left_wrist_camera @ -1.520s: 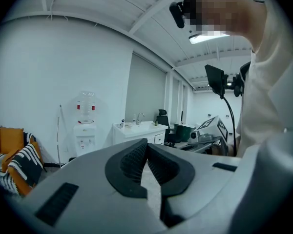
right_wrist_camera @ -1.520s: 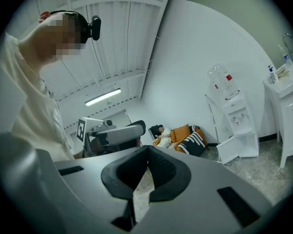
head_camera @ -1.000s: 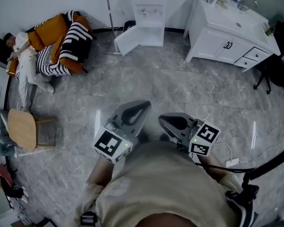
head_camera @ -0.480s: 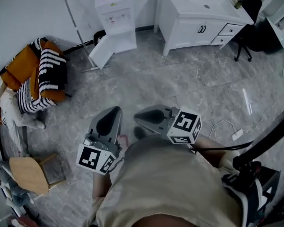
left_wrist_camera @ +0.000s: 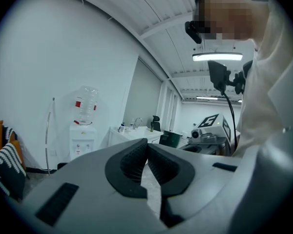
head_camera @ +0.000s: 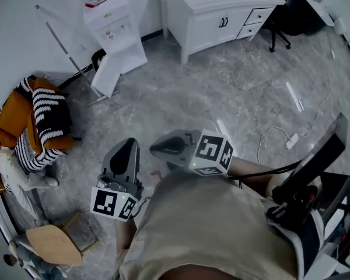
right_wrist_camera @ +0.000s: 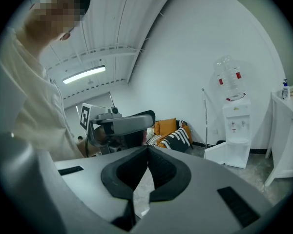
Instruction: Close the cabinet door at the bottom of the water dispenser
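Observation:
The white water dispenser [head_camera: 114,31] stands against the far wall at the upper left, with a bottle on top. Its bottom cabinet door [head_camera: 107,74] hangs open, swung out to the left over the floor. In the left gripper view the dispenser [left_wrist_camera: 82,141] is far off at the left. The right gripper view shows the dispenser [right_wrist_camera: 234,130] and its open door [right_wrist_camera: 216,155] at the right. My left gripper [head_camera: 129,142] and right gripper [head_camera: 154,149] are held close to my body, well short of the dispenser. Both are shut and empty.
A white sink cabinet [head_camera: 216,13] stands right of the dispenser, with an office chair [head_camera: 286,7] beyond it. A pole [head_camera: 64,42] leans beside the door. A couch with orange and striped cushions [head_camera: 38,118] is at the left, a wooden stool [head_camera: 52,244] below it. A cable and plug [head_camera: 291,139] lie on the floor.
The head view has swung, so the dispenser and sink cabinet have slid left in the picture. Both grippers have shifted left with my body and stay shut.

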